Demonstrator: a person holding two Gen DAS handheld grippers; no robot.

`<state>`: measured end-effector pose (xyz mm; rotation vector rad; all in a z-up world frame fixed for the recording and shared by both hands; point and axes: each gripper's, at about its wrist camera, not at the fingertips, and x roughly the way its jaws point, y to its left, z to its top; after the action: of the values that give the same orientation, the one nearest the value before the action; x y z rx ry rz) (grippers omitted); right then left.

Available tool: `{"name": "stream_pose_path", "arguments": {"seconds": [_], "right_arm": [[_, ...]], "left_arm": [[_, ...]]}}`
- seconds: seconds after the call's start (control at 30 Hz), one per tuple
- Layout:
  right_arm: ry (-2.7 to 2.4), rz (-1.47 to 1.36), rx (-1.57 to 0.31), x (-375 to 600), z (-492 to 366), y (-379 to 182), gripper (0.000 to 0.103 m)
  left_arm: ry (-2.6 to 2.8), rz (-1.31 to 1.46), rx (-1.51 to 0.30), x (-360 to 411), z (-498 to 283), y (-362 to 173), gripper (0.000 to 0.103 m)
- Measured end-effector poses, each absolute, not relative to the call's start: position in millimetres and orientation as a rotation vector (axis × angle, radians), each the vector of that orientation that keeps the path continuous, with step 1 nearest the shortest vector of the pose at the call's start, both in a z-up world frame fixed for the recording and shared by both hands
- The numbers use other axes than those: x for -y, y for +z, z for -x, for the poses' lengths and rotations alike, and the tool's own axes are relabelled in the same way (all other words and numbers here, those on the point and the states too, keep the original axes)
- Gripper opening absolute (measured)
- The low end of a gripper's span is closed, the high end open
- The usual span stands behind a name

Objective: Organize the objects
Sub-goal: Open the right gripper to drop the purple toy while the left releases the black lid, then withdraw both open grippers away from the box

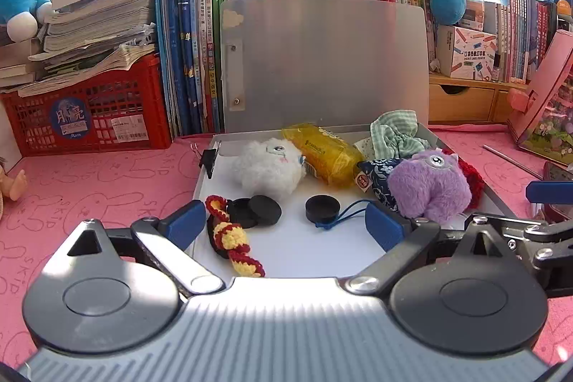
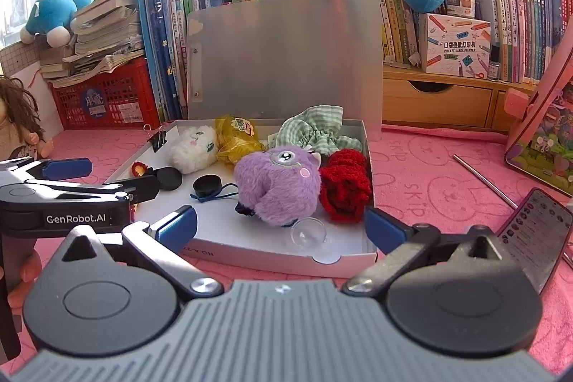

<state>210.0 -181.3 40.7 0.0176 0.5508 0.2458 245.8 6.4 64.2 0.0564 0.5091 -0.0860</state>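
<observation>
Box [image 2: 250, 247] crowded with plush toys [image 2: 277, 183], both hand-held grippers [image 1: 283, 226] [image 2: 281, 228] spread wide, empty.

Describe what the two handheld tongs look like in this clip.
Both match: the left tongs and right tongs have blue pads on silver-and-black linkage arms, two round black pivot discs and a ribbed grey body. The left one's side reads "GenRobot.AI" in white. No cables or sleeves show.

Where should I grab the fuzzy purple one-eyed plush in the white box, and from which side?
Judging by its pose, take the fuzzy purple one-eyed plush across its rounded body from above. The red knitted bundle presses against its right and dark patterned fabric lies under it, so a low side approach would likely snag those. The right gripper, open, sits nearest.
</observation>
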Motion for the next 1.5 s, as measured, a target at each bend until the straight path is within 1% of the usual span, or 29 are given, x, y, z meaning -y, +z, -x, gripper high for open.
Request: {"name": "stream_pose_path", "arguments": {"seconds": [0.27,0.6,0.8,0.97,1.1,1.17,1.5], "right_arm": [[0.258,0.021,-0.54,179.3,-165.7,38.1,0.103],[0.238,0.074,-0.556,175.1,-126.8,19.3,0.103],[0.199,0.052,-0.595,176.1,-121.1,4.7,0.103],[0.168,0.061,-0.622,173.1,-121.6,-7.9,0.103],[0.158,0.058,-0.66,172.7,-124.3,-12.1,0.103],[0.154,0.048,-0.676,173.8,-126.5,-13.8,0.103],[0.157,0.039,-0.68,175.0,-126.2,-14.3,0.103]], "left_arm": [[-0.103,-0.025,-0.556,-14.1,-200.7,60.0,0.099],[-0.061,-0.002,-0.6,-28.1,-147.1,37.2,0.099],[-0.023,0.02,-0.659,-35.4,-141.3,18.8,0.099],[-0.013,0.009,-0.672,-34.0,-139.7,9.3,0.1],[-0.012,-0.012,-0.67,-30.7,-138.5,8.2,0.101],[-0.015,-0.002,-0.675,-31.9,-139.4,7.8,0.103],[-0.012,-0.007,-0.68,-30.7,-140.2,7.6,0.103]]}}
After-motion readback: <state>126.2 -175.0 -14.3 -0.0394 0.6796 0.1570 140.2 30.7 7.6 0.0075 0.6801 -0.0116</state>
